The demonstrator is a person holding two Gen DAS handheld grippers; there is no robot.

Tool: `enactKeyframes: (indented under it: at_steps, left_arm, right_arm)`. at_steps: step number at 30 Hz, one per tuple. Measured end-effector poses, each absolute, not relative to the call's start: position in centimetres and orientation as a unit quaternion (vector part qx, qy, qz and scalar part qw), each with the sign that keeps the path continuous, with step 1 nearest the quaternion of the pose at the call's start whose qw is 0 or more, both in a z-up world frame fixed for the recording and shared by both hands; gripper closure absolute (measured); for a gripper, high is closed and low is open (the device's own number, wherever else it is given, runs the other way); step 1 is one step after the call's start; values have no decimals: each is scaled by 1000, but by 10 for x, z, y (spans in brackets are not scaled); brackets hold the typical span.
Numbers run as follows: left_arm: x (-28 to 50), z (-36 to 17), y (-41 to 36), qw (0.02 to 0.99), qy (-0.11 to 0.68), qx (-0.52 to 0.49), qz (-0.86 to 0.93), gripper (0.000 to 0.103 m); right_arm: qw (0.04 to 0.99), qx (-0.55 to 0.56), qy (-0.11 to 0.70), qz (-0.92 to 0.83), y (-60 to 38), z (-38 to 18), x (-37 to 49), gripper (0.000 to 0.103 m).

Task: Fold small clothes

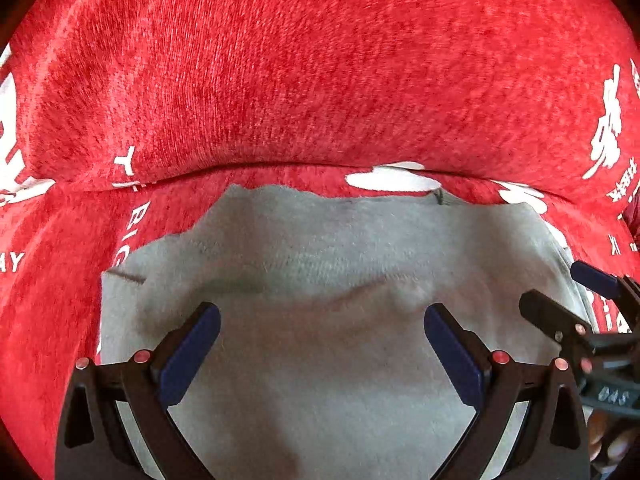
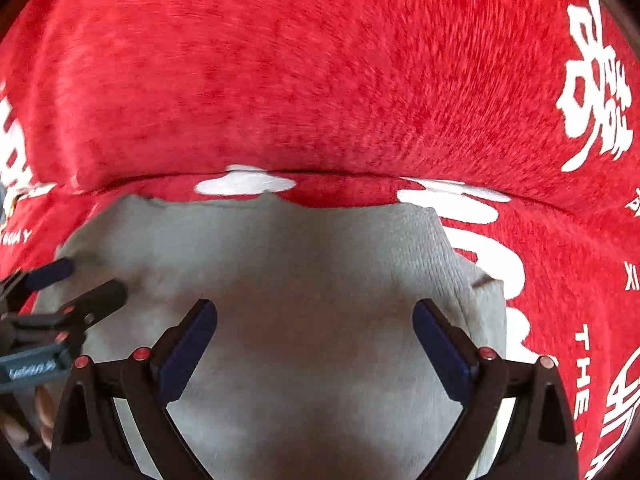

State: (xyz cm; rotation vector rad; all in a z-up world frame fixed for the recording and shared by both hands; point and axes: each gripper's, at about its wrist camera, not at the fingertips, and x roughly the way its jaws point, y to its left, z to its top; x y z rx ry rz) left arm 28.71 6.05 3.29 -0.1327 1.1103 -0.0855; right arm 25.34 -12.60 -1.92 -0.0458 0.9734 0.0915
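Note:
A small light grey garment [image 1: 320, 264] lies flat on a red cloth with white lettering. It also shows in the right wrist view [image 2: 288, 256]. My left gripper [image 1: 322, 316] is open just above the garment's near left part, with nothing between its blue pads. My right gripper [image 2: 314, 312] is open above the near right part, also empty. The right gripper also shows at the right edge of the left wrist view [image 1: 560, 292]. The left gripper shows at the left edge of the right wrist view [image 2: 92, 280]. The garment's far edge is ragged and uneven.
The red cloth [image 1: 304, 80] covers a raised cushion or backrest behind the garment, with a seam [image 1: 280, 166] where it meets the flat surface. White printed characters [image 2: 592, 80] mark the cloth on the right and left.

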Motion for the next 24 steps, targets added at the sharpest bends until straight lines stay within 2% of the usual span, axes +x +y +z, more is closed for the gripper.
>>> enactKeyframes:
  at_steps: [4,8,11,16,20,24]
  left_arm:
    - [269,34,60,845,529,-66,-45,1]
    - [248,16,60,839,542,-38,-26,1]
    - [223,23,65,840,540,-27,-34,1]
    - [174,41,132,852,513,-108,-8,1]
    - [166,19,192,810,546,-214,4,1]
    - [175,1,201,783,557,-274,-31,1]
  right_arm:
    - [878,-21,472,74,-114,-18,237,4]
    - [855,-56,509,76,-109,-46,225,4]
    - [867,-69,487,80,-120,-54,196,4]
    - [872,-53,479,82,-146,-44,159,4]
    - [884,-34,463,57,-159,-29,148,4]
    - [884,0,463,56,-164,-23,139,4]
